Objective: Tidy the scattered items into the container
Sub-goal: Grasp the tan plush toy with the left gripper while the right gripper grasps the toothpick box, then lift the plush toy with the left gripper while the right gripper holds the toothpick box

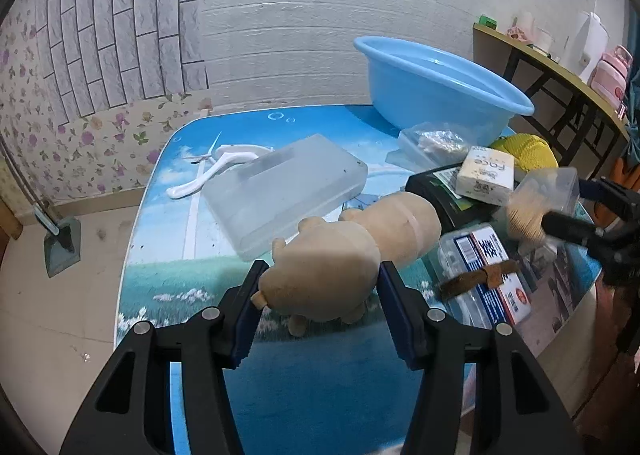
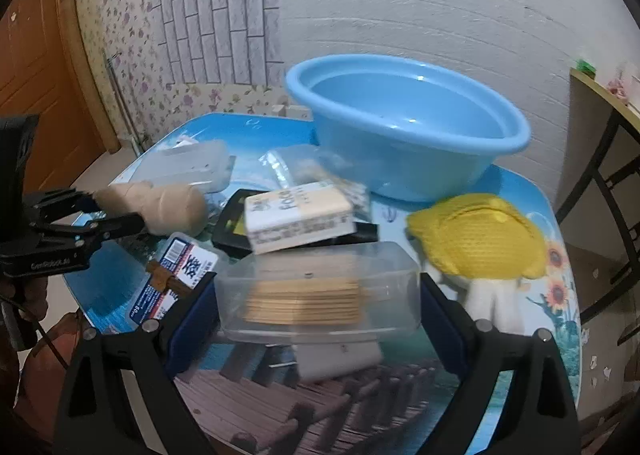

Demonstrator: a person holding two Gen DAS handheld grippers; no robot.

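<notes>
Basin (image 2: pixel 408 135), pale blue and empty, sits at the tabletop's (image 1: pixel 280 123) far edge, by the wall. Only the right wrist view looks into its bowl; the left view catches just its side. The left gripper (image 1: pixel 320 287) pinches a tan plush (image 1: pixel 344 251) at the head, its body lying toward the table's middle. The right gripper (image 2: pixel 318 295) clamps a clear box (image 2: pixel 320 287) of pale sticks, lifted and blurred. A frosted case (image 1: pixel 280 191) near the left edge shows fully only in the left view. The yellow knit thing (image 2: pixel 480 235) by the right edge is hard to identify.
</notes>
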